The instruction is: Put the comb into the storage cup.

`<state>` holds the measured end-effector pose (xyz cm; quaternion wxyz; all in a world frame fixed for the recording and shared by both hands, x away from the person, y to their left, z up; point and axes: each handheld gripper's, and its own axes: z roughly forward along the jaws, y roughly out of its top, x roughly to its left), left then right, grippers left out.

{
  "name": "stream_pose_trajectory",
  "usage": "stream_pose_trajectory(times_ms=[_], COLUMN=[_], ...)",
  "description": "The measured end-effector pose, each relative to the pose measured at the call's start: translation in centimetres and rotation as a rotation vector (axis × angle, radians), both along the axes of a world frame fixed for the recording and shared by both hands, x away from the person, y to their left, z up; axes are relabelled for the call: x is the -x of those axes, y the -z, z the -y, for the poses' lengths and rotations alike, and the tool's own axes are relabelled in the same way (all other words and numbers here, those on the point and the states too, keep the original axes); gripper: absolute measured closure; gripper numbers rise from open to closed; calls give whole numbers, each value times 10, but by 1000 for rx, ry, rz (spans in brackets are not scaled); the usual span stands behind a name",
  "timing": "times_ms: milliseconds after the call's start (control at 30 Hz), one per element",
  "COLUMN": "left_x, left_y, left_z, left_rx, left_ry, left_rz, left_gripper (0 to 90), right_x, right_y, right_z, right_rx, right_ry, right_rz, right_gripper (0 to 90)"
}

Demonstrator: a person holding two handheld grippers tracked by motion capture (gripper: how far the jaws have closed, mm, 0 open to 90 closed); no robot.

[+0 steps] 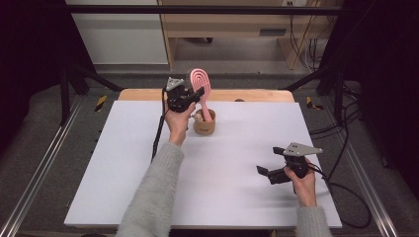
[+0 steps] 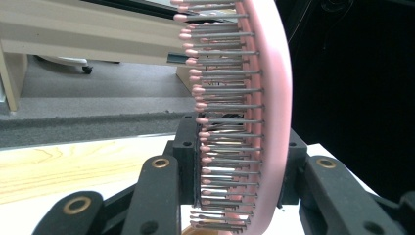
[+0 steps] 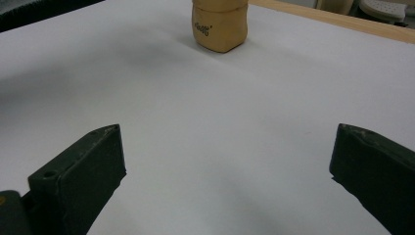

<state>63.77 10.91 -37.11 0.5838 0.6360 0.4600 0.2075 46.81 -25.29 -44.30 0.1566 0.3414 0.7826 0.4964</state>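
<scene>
The left gripper (image 1: 190, 96) pinches a pink brush (image 1: 201, 91) by its head, its jaws pressed on either side of the bristled part, as the left gripper view shows with the brush (image 2: 254, 122) clamped edge-on between the black jaws. The brush stands nearly upright, handle down, with its lower end inside a tan cup (image 1: 204, 123) near the far edge of the white table (image 1: 237, 163). So the brush seems to be either going into the cup or coming out of it; which one I cannot tell. If it is being placed, what is left is to let go and draw the hand back.

The right gripper (image 1: 269, 174) rests near the table's near right corner, jaws spread and empty, pointing toward the cup (image 3: 219, 27), well apart from it.
</scene>
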Motion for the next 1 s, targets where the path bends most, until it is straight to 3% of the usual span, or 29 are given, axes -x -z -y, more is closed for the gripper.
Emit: stream_pose_trajectory(times_ms=[1000], left_x=[-1], left_y=[21], left_z=[-9], left_rx=[14], left_ry=[-2], left_rz=[-27], left_gripper=[625], right_x=[0], right_y=[0], right_z=[-1], right_rx=[2], right_ry=[1], right_rz=[-1], right_gripper=[5])
